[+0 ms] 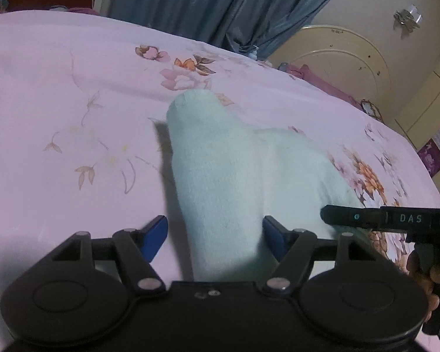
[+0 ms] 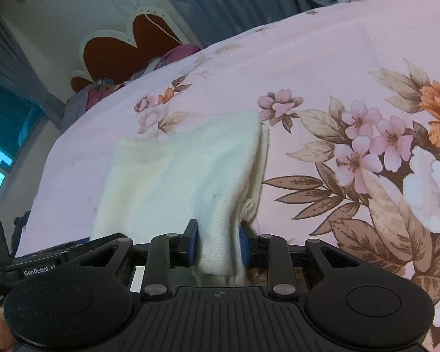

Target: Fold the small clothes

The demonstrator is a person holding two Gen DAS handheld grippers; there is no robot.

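A pair of white socks (image 2: pixel 179 182) lies on the bed, on a pink bedsheet (image 1: pixel 58 88) printed with flowers and brown leaves. One sock sits on top of the other, and their edges show as separate layers along the right side in the right wrist view. In the left wrist view the socks (image 1: pixel 220 176) run away from the camera in two lobes, the longer one ending in a rounded toe near a printed flower.

The right tool (image 2: pixel 217 242) is clamped on the near end of the socks, its blue pads (image 2: pixel 192 243) pressing the bunched knit from both sides. The left tool (image 1: pixel 215 234) stands with its jaws spread wide, one blue pad (image 1: pixel 155 237) on each side of the sock; the fabric passes between them, and it looks as if the pads are not pressing it, though the right pad is partly hidden by the cloth.

The right tool (image 1: pixel 337 217) also reaches in from the right edge of the left wrist view, touching the socks' far lobe.

Beyond the bed hang blue-grey curtains (image 1: pixel 190 3), and a cream headboard (image 1: pixel 337 55) stands at one end.
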